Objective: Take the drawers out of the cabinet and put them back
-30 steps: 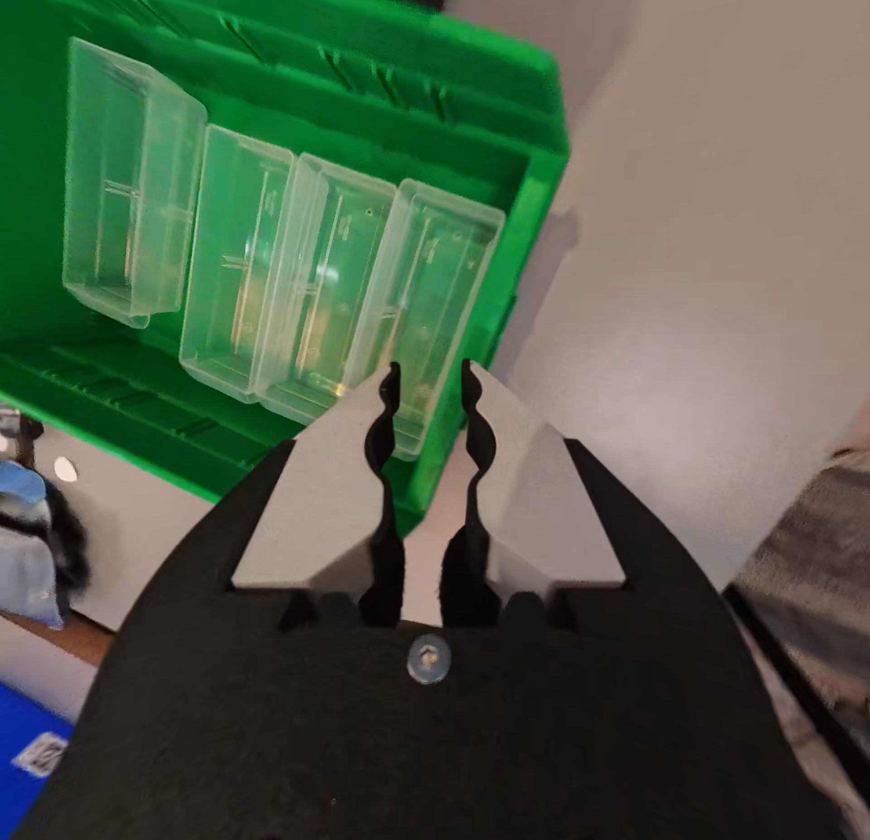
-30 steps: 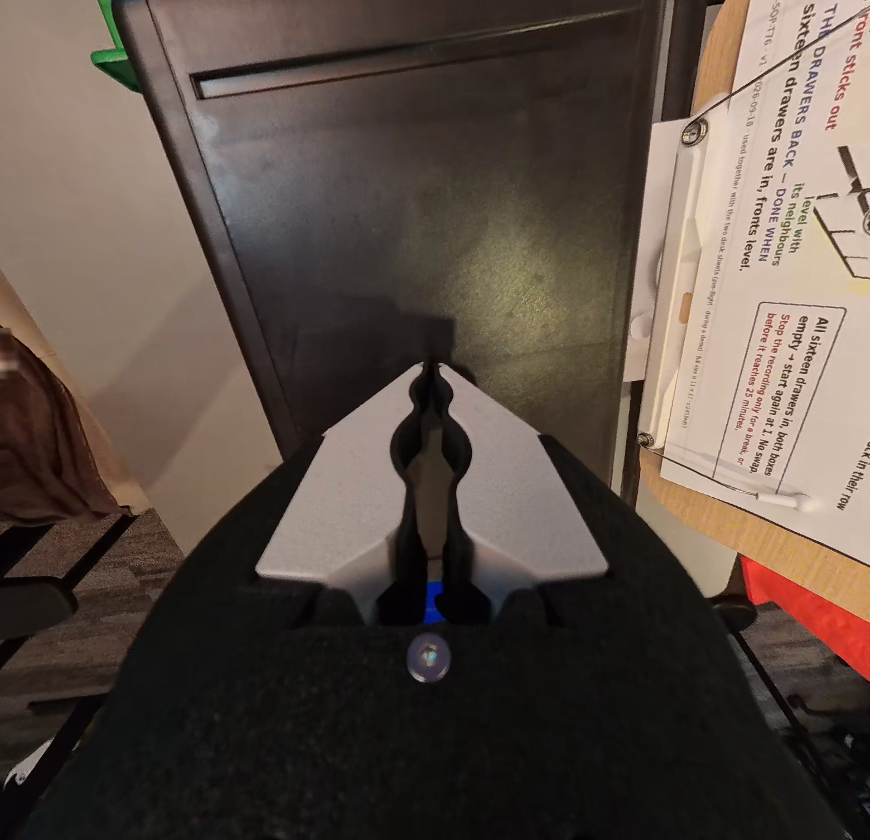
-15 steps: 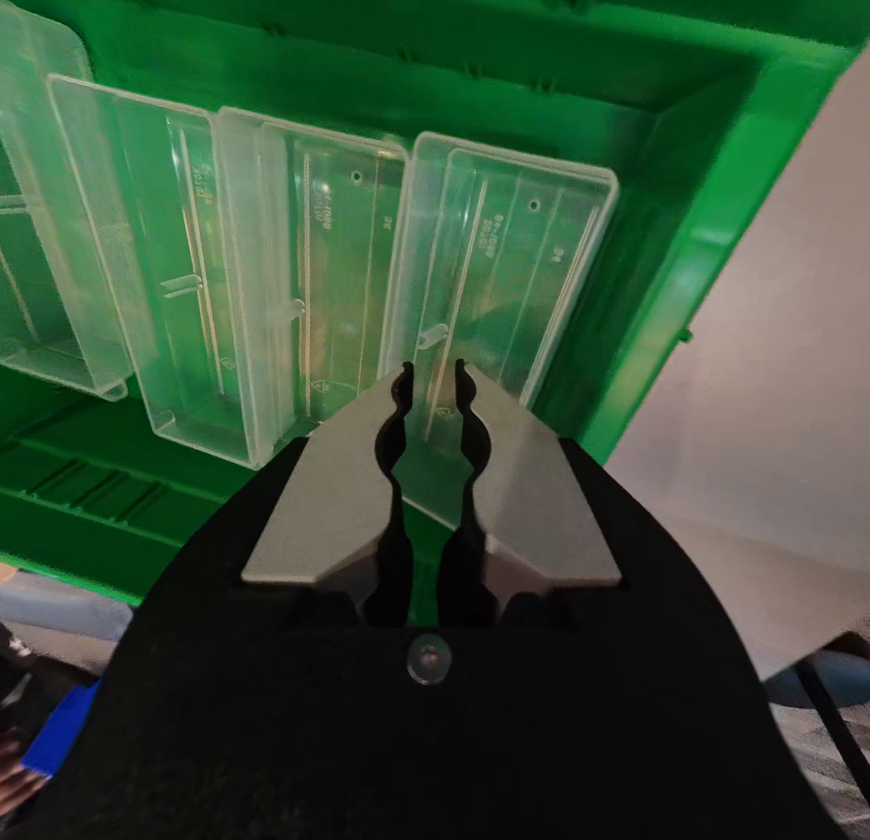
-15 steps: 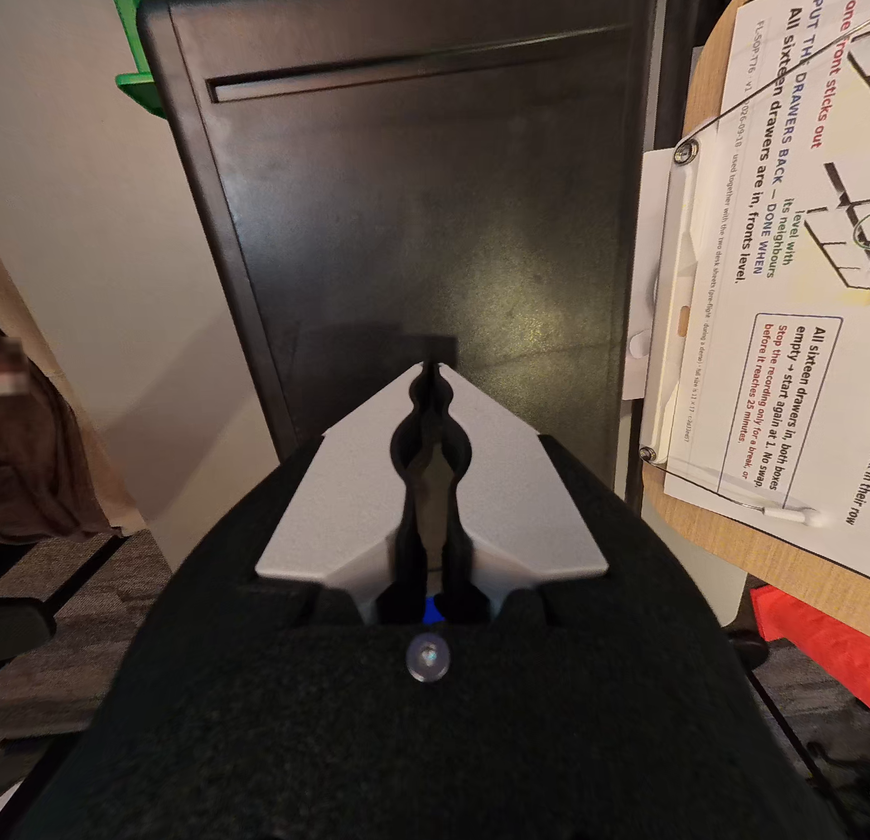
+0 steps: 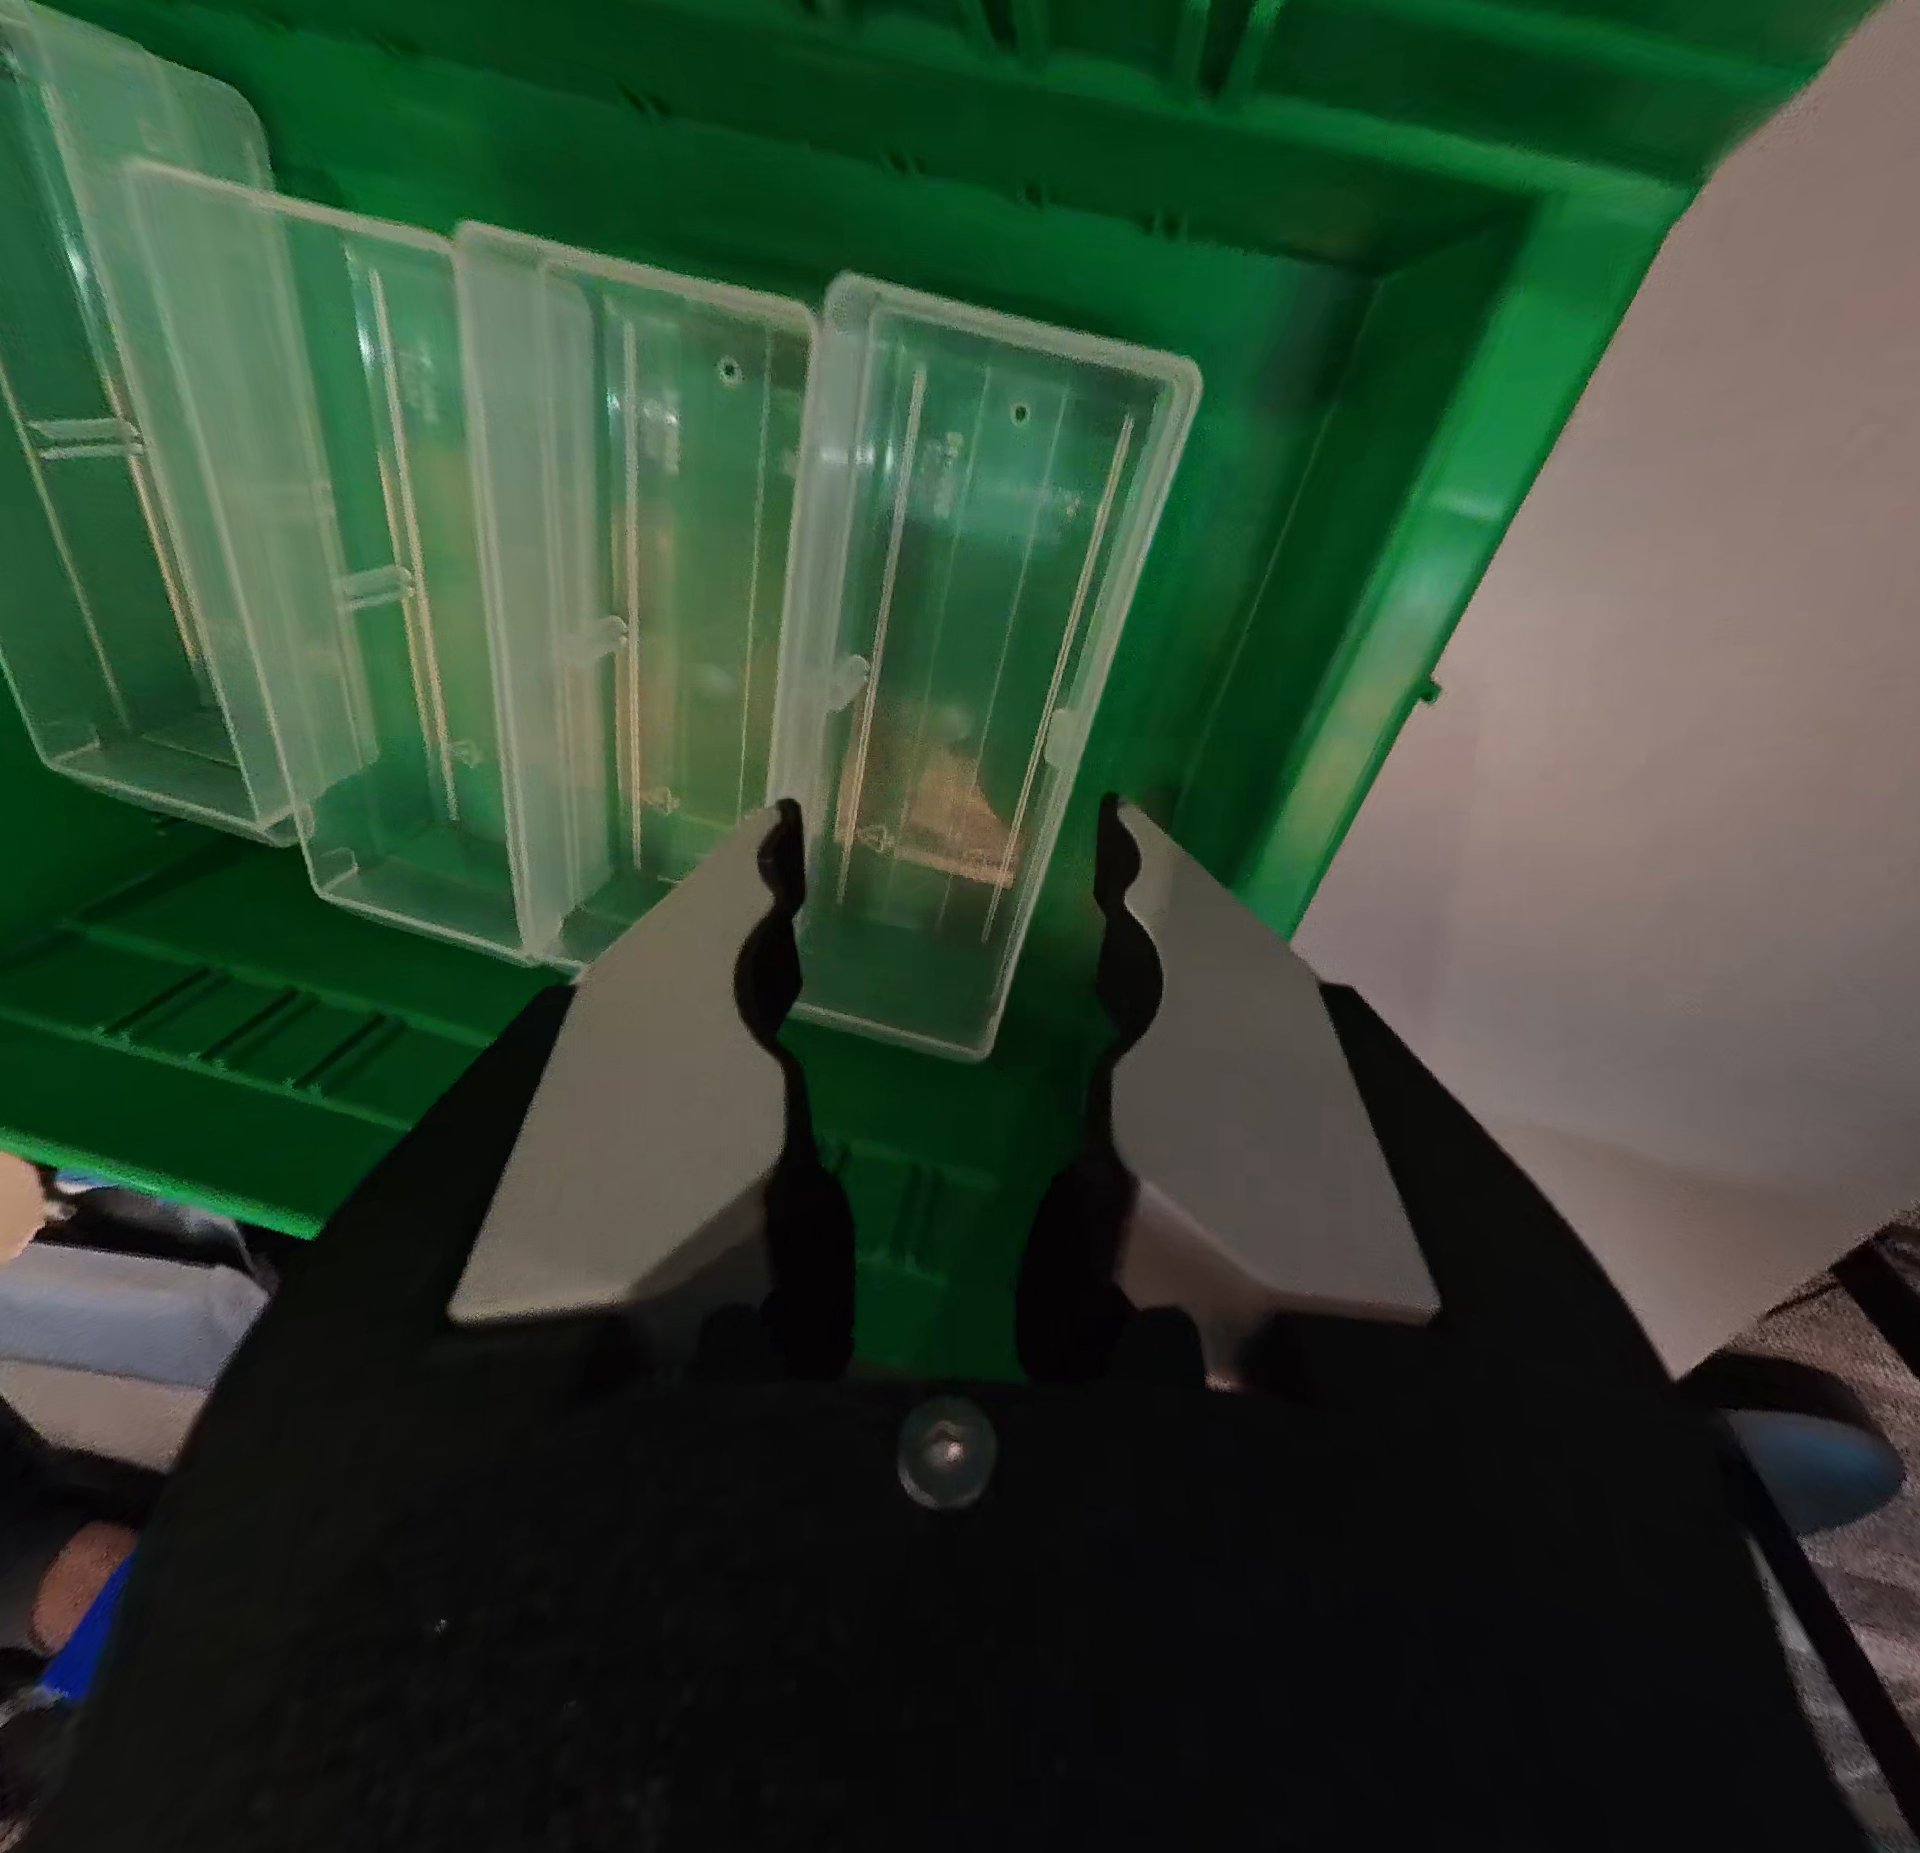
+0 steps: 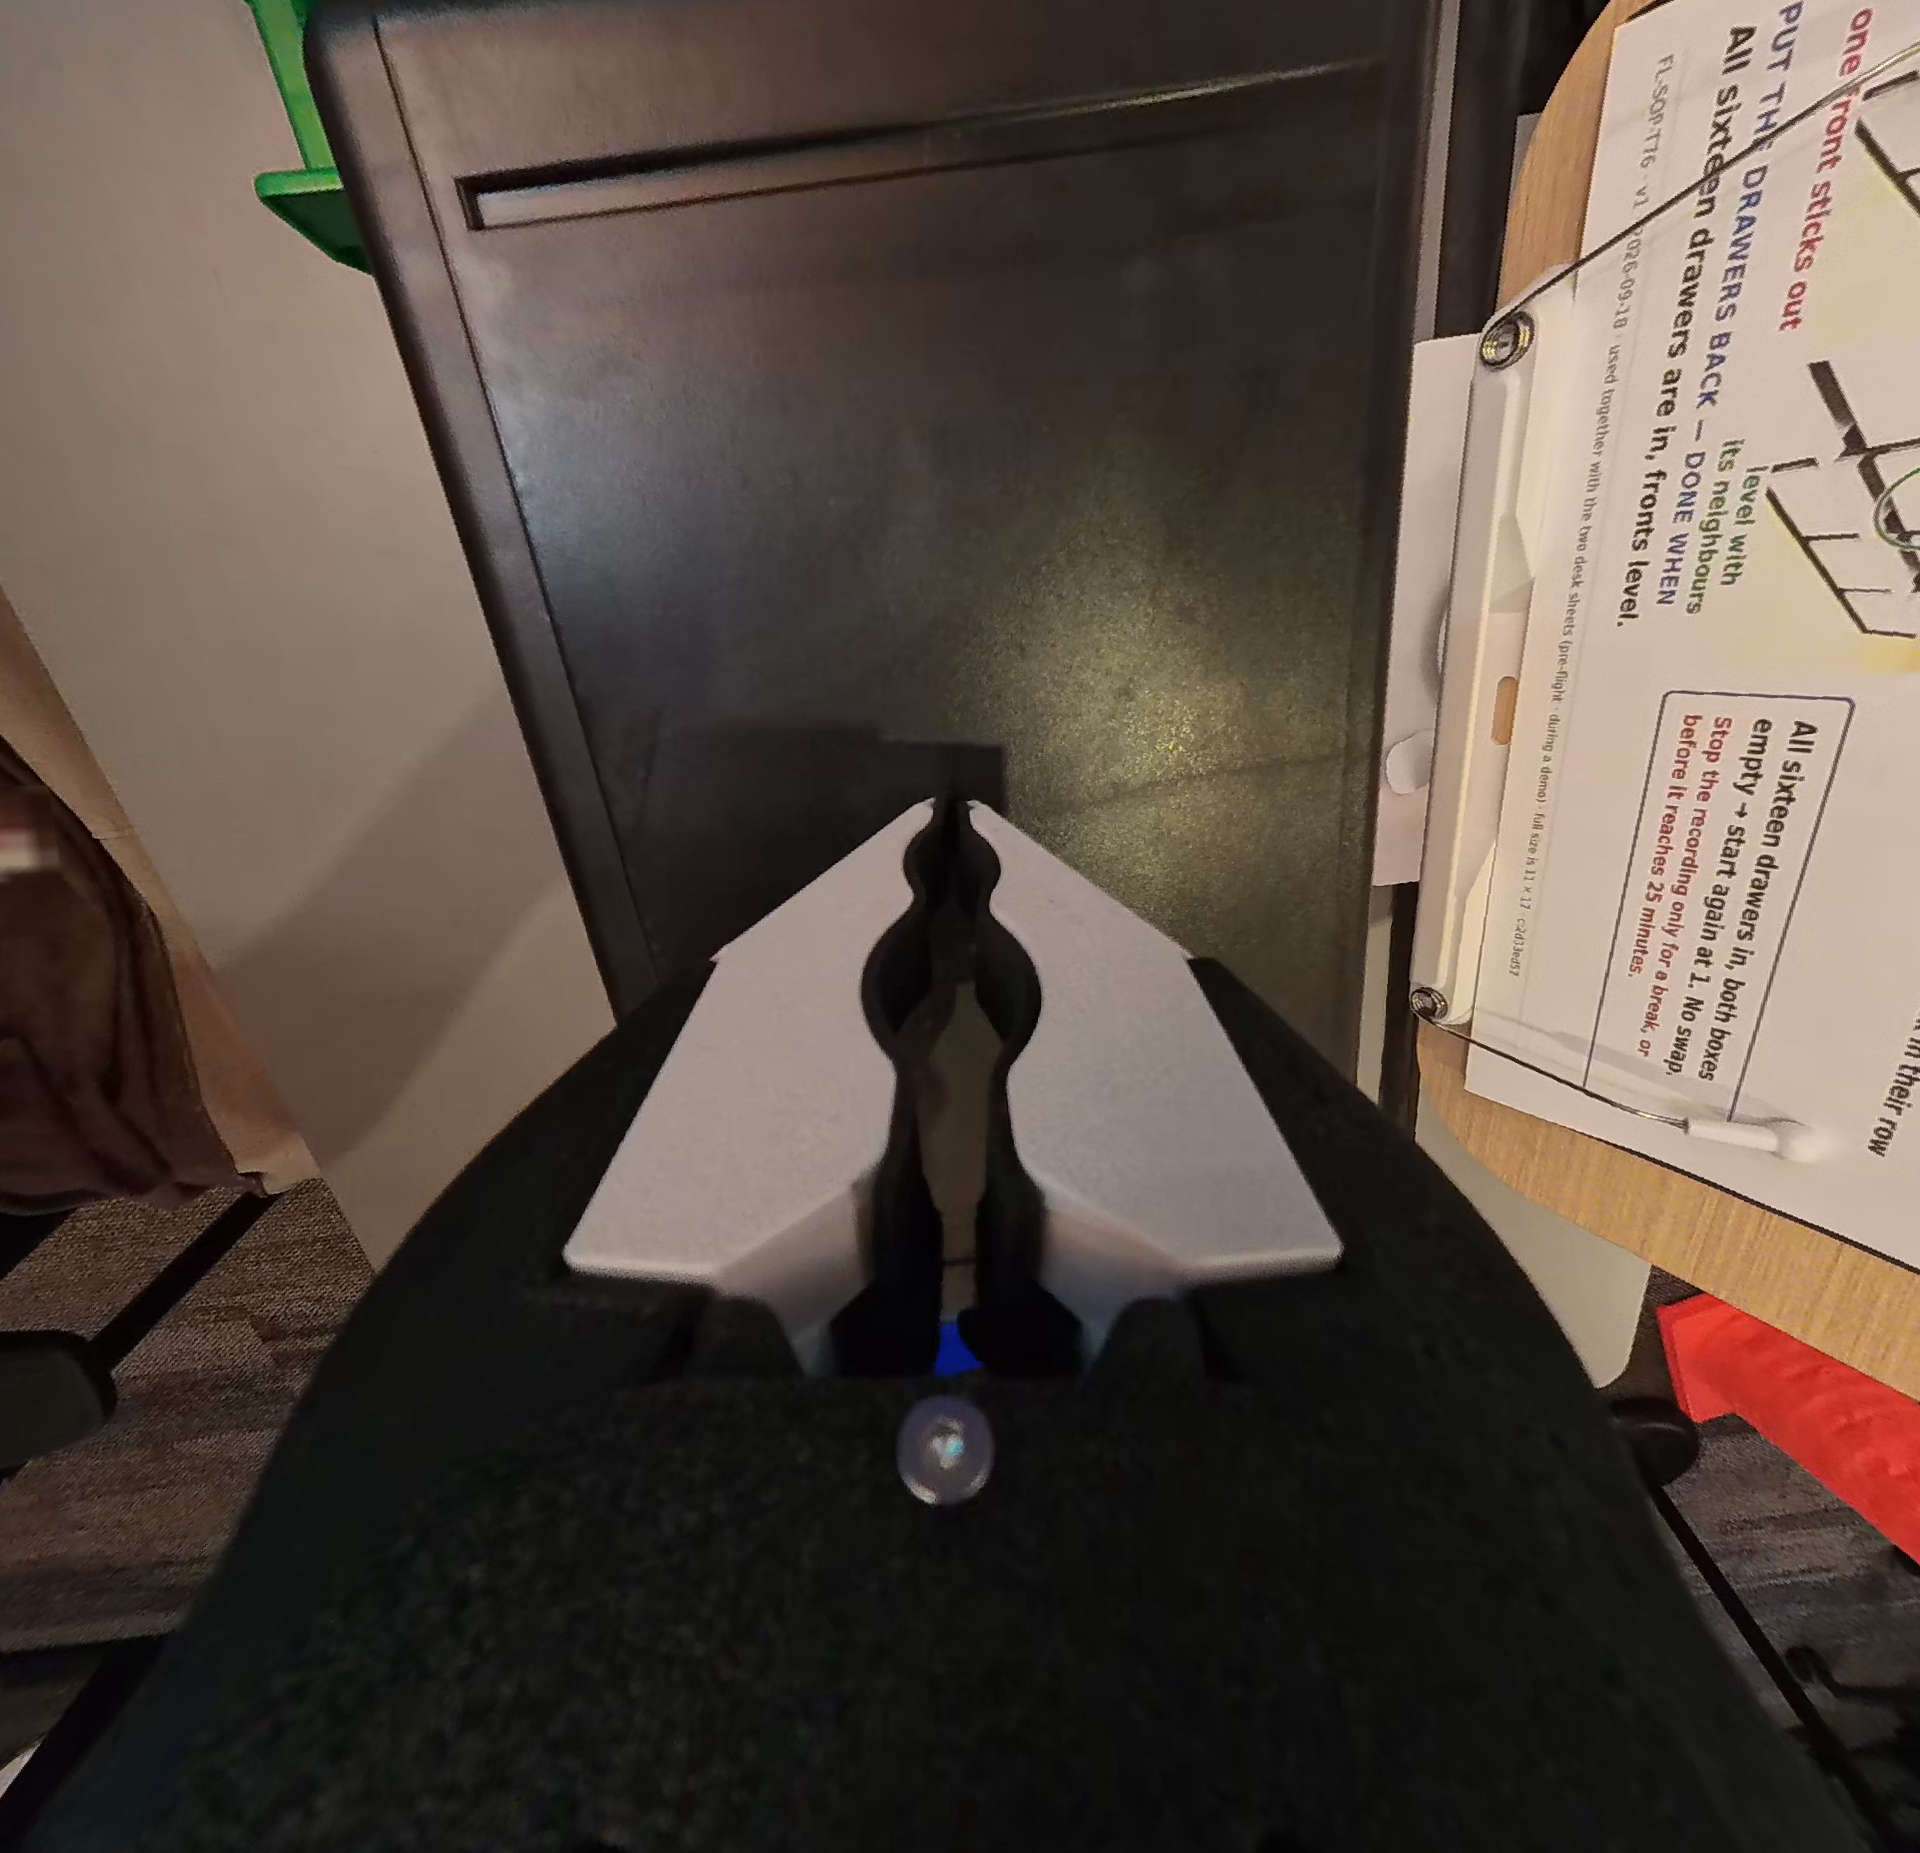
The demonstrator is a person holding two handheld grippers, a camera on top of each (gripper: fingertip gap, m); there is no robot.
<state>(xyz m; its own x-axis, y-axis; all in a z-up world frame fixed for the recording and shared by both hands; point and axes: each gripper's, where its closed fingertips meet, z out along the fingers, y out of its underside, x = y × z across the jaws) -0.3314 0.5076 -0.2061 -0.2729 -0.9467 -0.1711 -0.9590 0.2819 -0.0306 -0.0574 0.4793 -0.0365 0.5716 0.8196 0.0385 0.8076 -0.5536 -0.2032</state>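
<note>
clear drawers (image 5: 966,660) overlapping, black cabinet (image 6: 935,453) upright

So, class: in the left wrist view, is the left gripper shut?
No, the left gripper stands open, its fingers either side of the nearest clear drawer in the green bin.

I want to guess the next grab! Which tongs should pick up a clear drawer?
Left tongs: open, hanging over the rightmost clear drawer. Right tongs are shut, facing the black cabinet.

- A pale wall (image 5: 1621,660) fills the side at 3 o'clock.
- Grey carpet floor (image 6: 197,1315) lies at 8 o'clock.
- A wooden table (image 6: 1558,1190) stands at 3 o'clock.
</note>
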